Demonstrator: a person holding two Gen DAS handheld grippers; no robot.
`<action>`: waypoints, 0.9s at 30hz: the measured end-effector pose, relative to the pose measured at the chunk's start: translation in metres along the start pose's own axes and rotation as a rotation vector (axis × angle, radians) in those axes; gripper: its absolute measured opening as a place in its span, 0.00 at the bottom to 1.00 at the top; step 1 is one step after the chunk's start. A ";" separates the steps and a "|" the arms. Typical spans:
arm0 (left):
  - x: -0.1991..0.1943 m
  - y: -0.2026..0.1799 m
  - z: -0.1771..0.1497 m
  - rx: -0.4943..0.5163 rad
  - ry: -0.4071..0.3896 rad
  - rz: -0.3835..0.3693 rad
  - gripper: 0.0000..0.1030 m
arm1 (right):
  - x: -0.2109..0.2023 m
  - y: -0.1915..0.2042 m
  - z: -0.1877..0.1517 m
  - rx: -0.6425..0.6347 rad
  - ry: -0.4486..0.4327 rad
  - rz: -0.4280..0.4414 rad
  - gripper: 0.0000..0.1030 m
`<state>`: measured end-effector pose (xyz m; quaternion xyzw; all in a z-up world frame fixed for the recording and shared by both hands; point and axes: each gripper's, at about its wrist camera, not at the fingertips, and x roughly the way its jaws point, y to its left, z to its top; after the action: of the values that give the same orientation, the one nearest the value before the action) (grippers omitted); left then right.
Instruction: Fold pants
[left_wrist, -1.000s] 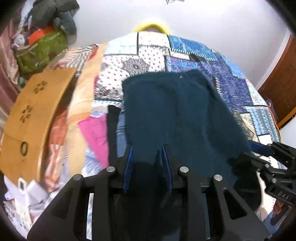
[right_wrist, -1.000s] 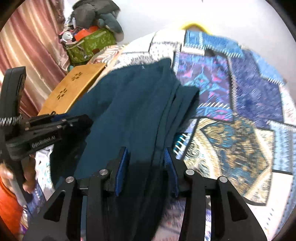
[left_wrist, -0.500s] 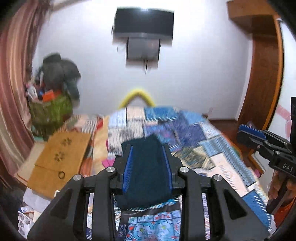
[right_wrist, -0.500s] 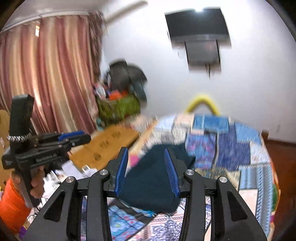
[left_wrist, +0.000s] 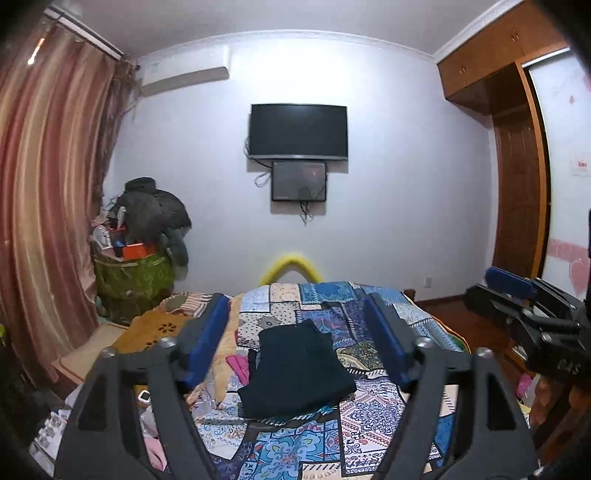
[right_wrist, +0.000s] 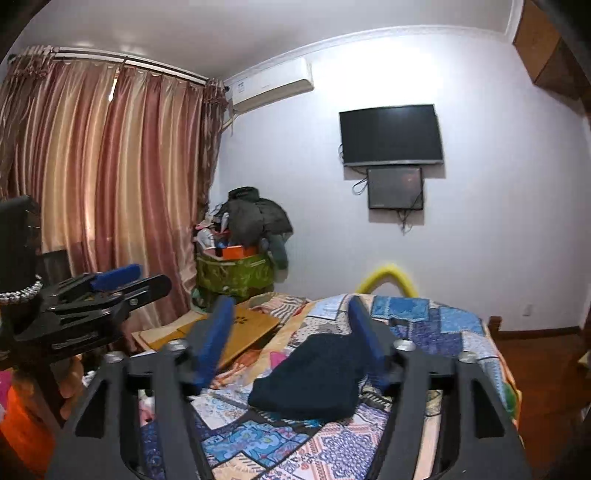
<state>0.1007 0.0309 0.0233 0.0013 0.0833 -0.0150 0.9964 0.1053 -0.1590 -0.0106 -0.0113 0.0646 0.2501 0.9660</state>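
The dark blue pants (left_wrist: 299, 369) lie folded into a compact stack on the patchwork bedspread (left_wrist: 369, 410), well ahead of both grippers. In the left wrist view my left gripper (left_wrist: 295, 306) is held up and away from the bed. Its jaws are opening and nothing is between the blue pads (left_wrist: 205, 343). My right gripper (right_wrist: 291, 306) looks at the pants (right_wrist: 314, 380) from the same distance, its jaws also opening and empty. Each gripper shows in the other's view: the right gripper (left_wrist: 517, 299) at the right edge, the left gripper (right_wrist: 99, 291) at the left edge.
A wooden lap board (right_wrist: 243, 328) lies at the bed's left side. Behind it stands a green bag (left_wrist: 133, 277) heaped with clothes, beside striped curtains (right_wrist: 110, 184). A TV (left_wrist: 299, 131) hangs on the far wall, and a wooden wardrobe (left_wrist: 517, 184) stands on the right.
Both grippers let go of the pants, pulled back and up from the bed, and tipped from looking down to nearly level. Their jaws have spread wider.
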 end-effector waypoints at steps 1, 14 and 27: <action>-0.003 0.001 0.000 0.003 -0.004 0.008 0.86 | -0.002 0.001 0.000 0.003 -0.005 -0.010 0.81; -0.017 0.006 -0.008 -0.020 -0.018 0.016 0.99 | -0.012 -0.005 -0.005 0.028 -0.017 -0.043 1.00; -0.013 0.003 -0.018 -0.006 0.002 0.003 1.00 | -0.012 -0.007 -0.014 0.044 0.009 -0.055 1.00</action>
<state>0.0847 0.0346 0.0081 -0.0016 0.0842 -0.0132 0.9964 0.0961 -0.1715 -0.0234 0.0070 0.0740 0.2218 0.9722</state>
